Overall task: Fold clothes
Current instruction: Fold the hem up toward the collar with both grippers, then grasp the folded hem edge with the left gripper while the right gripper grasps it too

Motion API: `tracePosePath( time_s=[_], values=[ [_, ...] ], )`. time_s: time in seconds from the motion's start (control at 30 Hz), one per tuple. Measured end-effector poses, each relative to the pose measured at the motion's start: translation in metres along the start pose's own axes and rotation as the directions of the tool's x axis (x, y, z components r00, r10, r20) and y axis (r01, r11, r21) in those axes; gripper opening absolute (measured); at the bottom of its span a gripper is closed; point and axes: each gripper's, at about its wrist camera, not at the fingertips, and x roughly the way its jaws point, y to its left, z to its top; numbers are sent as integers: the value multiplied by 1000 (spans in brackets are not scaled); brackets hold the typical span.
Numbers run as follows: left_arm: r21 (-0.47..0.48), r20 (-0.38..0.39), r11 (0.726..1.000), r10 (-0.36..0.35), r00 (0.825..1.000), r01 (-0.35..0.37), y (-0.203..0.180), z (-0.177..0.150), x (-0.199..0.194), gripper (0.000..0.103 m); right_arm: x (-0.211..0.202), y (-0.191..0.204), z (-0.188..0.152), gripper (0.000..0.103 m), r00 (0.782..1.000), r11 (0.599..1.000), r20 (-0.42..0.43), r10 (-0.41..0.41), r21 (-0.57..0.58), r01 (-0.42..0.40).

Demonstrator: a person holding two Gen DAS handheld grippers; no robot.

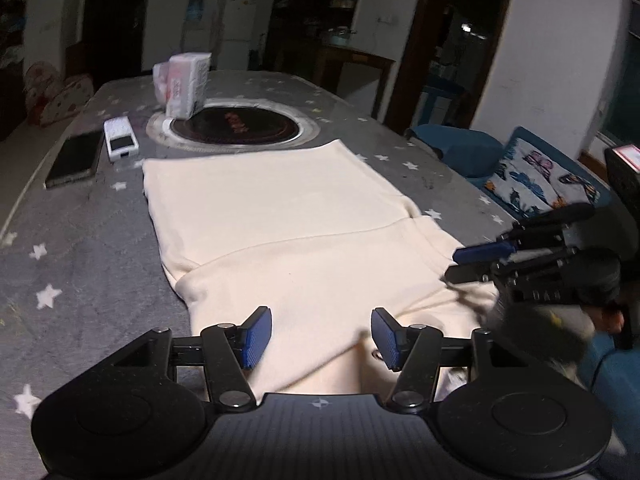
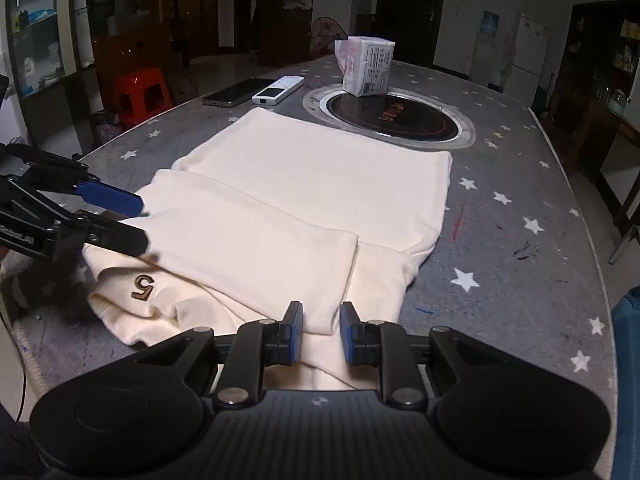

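A: Now, where's the shirt (image 2: 304, 200)?
B: Flat on the desk (image 2: 520, 184), sleeves folded in, collar end nearest.
A: Left hand-held gripper (image 1: 322, 338)?
B: Spread wide over the near hem, holding nothing.
A: Right hand-held gripper (image 2: 321, 330)?
B: Parted, straddling cloth, not pinching. Likely poised to lift the near end for a fold.

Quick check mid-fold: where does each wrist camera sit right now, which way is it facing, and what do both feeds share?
Left wrist: on the left gripper, open at the cream folded garment, facing down the table; right gripper enters right.
Right wrist: on that right gripper, open at the garment's near edge; left gripper enters left.
Shared: garment, round black inset cooktop.
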Motion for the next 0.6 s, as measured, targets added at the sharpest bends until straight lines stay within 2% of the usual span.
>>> tracePosePath(
  time_s=[0.1, 0.23, 0.4, 0.6],
  values=[
    [38, -1, 999, -21, 1000, 21, -5, -4, -13, 68, -11, -1, 0, 20, 1000, 1000, -3, 3, -18, -3],
    [131, -8, 990, -52, 999, 53, -21, -15, -30, 70, -23, 2, -5, 25, 1000, 998, -18, 0, -64, -1],
    [272, -23, 961, -33, 999, 37, -44, -31, -24, 70, -33, 12, -18, 28, 999, 991, -41, 3, -135, -9],
    [355, -10, 935, 8, 1000, -4, -54, -38, -6, 68, -38, 24, -30, 35, 999, 981, -52, 9, -194, -19]
  ],
)
